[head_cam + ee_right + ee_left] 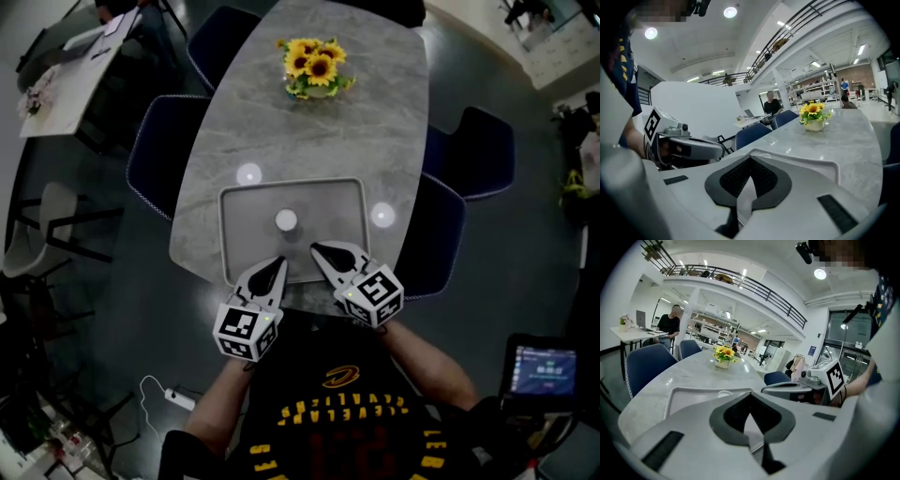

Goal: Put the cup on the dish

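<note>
Both of my tools are shut with nothing in them. The left hand-held gripper has its jaws closed tip to tip on air, and so does the right hand-held gripper. They hover side by side over the near rim of the tray, at 6 o'clock on the desk.

The cup stands upright near the middle of the tray, at 12 o'clock from my jaw tips and apart from both. Nothing is touching it.

As for progress, I judge that nothing is under way right now, because the cup is free and I hold nothing. If the tray is the dish that is meant, the cup already rests on it and the job looks done. I can make out no separate dish. Two pale round patches lie on the desk, one at 10 o'clock and one at 3 o'clock from the tray. They may be dishes or only lamp glare, and I cannot tell which.

Count:
- one cup
- one tray
- one pot of flowers at the far end, 12 o'clock
- two pale patches
- four chairs, two along the 9 o'clock side and two along the 3 o'clock side
- two hand-held grippers
</note>
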